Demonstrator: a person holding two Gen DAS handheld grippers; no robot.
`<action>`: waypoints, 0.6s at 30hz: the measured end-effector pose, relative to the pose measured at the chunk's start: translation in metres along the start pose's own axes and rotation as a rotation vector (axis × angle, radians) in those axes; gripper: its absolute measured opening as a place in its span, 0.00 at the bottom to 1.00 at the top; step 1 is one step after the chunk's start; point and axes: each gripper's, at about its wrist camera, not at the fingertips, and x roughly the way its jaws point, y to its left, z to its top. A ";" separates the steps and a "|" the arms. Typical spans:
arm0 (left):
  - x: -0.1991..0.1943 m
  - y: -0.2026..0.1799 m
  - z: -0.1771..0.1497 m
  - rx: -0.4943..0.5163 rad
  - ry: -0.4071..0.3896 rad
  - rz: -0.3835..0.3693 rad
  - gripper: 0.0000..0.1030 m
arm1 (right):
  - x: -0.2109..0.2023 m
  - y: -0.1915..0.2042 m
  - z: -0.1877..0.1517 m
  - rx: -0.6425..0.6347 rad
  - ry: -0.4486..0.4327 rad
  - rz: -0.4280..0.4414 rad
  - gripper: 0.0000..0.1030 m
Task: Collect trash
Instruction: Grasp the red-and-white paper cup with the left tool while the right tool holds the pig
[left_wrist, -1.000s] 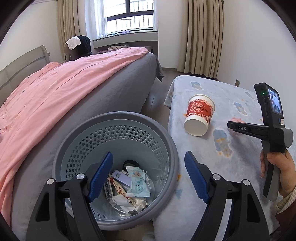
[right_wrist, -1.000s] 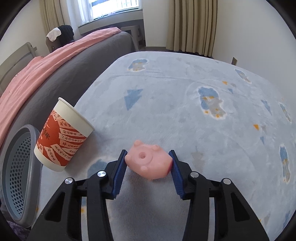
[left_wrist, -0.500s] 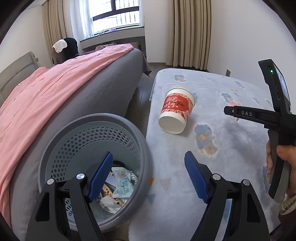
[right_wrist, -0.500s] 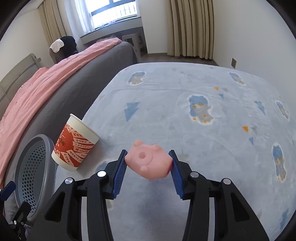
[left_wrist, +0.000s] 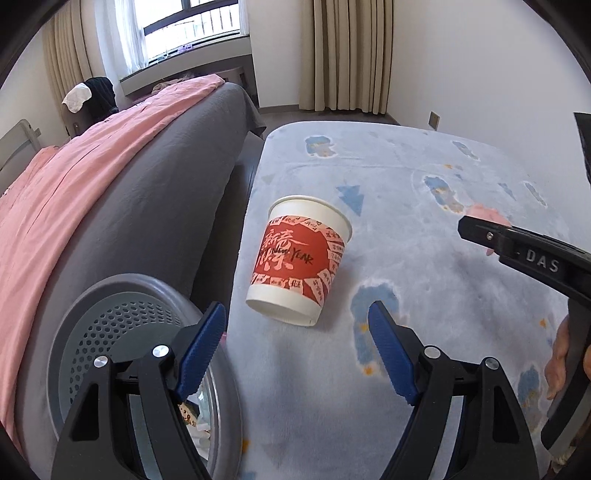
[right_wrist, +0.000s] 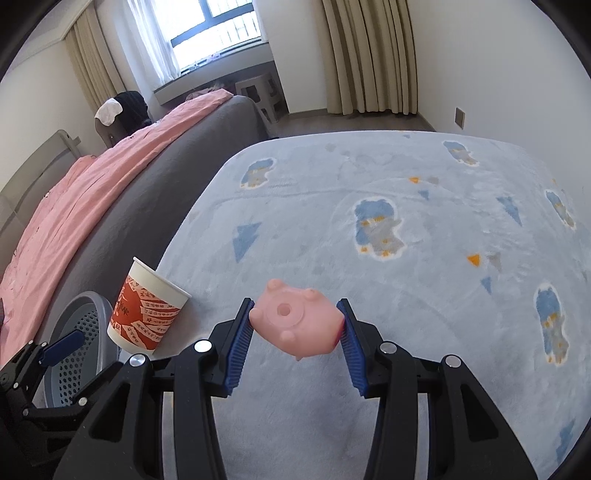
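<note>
Pale blue carpet (right_wrist: 424, 302) with cartoon prints fills the floor beside the grey bed (left_wrist: 155, 199) and its pink sheet (left_wrist: 74, 184). My left gripper (left_wrist: 297, 345) hangs with jaws wide apart and empty, just short of the paper cup (left_wrist: 299, 258) — red band reading "NEW YEAR" — standing near the carpet's bed-side edge. Just beside that edge sits the grey perforated bin (left_wrist: 122, 332). My right gripper (right_wrist: 295, 328) clamps a pink rubber toy (right_wrist: 295, 325); its arm reads "DAS" in the left view.
</note>
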 end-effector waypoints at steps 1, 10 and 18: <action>0.004 -0.001 0.004 0.001 0.004 0.004 0.74 | 0.000 -0.001 0.000 0.002 0.001 0.002 0.43; 0.050 -0.008 0.026 0.020 0.068 0.002 0.74 | 0.001 -0.005 0.002 0.016 0.006 0.020 0.43; 0.072 -0.009 0.030 0.012 0.081 0.015 0.60 | 0.002 -0.004 0.004 0.013 0.007 0.029 0.43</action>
